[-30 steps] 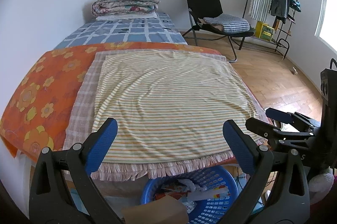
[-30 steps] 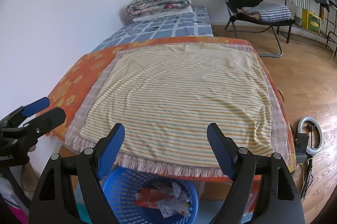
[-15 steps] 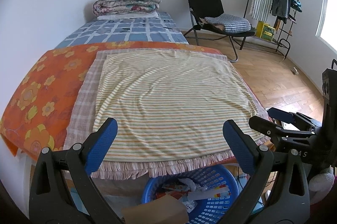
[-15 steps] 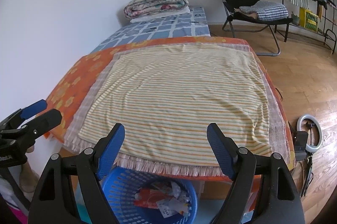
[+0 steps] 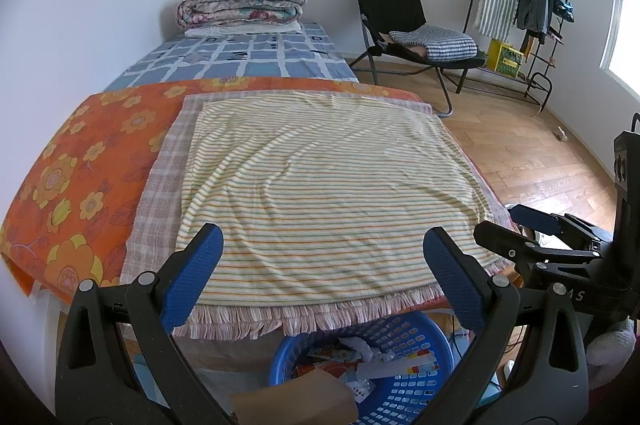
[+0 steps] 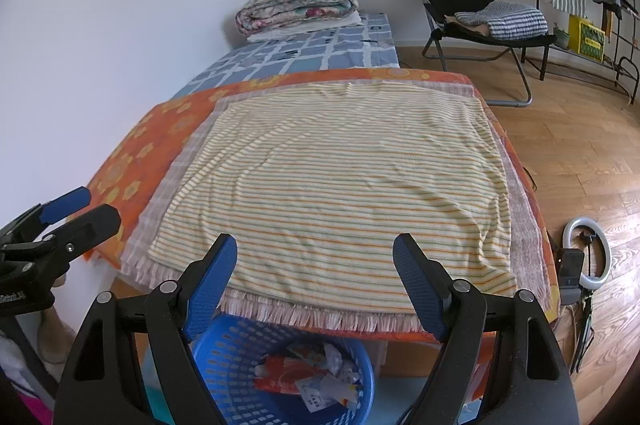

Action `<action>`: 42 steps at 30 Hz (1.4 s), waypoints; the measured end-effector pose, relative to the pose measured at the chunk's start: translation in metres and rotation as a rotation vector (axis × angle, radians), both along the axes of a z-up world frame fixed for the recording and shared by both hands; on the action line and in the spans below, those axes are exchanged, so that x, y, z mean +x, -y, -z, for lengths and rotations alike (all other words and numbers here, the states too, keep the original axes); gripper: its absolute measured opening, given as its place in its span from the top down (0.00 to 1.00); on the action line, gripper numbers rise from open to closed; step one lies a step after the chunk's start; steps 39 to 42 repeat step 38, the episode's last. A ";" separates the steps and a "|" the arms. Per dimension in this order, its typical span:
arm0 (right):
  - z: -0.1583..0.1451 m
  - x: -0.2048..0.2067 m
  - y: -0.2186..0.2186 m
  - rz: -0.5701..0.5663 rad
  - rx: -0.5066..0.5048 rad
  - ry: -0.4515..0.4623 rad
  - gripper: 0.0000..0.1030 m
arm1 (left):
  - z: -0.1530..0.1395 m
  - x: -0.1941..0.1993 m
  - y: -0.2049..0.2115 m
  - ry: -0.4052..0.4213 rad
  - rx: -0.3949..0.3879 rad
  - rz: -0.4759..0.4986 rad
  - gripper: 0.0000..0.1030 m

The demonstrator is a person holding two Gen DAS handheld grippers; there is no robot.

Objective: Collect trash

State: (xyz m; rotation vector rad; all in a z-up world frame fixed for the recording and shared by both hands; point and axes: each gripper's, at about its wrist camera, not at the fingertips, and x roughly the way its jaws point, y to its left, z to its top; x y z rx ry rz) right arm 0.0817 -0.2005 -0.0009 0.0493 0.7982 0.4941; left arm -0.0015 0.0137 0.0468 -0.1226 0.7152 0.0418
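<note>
Both grippers hang side by side over the near edge of the bed, each tilted down and forward. The left gripper (image 5: pixel 322 257) has its jaws spread wide with nothing between the blue pads; the right gripper (image 6: pixel 314 265) stands equally wide and equally empty. The trash (image 6: pixel 316 375), crumpled paper and printed wrappers, lies in the blue basket (image 6: pixel 362 353) on the floor, tucked under the fringed edge of the striped cloth (image 6: pixel 344 185). That is the key relation: the basket sits below and just ahead of both claws, between the 2 fingers in either wrist view. In the right wrist view it sits lower left of centre, in the left wrist view lower right, so it lies roughly between the 2 hands; neither is clearly nearer. A brown cardboard piece (image 5: pixel 292 399) shows at the basket's near rim in the left view; whether it rests inside cannot be told. No loose trash is visible on the cloth. Judgement: collection looks complete or nearly so.
</note>
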 end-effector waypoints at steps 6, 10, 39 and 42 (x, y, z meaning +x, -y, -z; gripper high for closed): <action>0.002 -0.001 0.004 0.001 0.004 -0.001 0.22 | 0.001 0.000 0.000 -0.003 -0.005 0.000 0.01; 0.002 0.000 0.004 -0.001 0.004 -0.002 0.22 | 0.004 -0.001 0.000 -0.005 -0.006 -0.003 0.01; 0.006 0.000 0.005 -0.010 -0.005 -0.014 0.22 | 0.009 -0.003 0.003 -0.016 0.052 -0.041 0.01; 0.006 0.000 0.005 -0.010 -0.005 -0.014 0.22 | 0.009 -0.003 0.003 -0.016 0.052 -0.041 0.01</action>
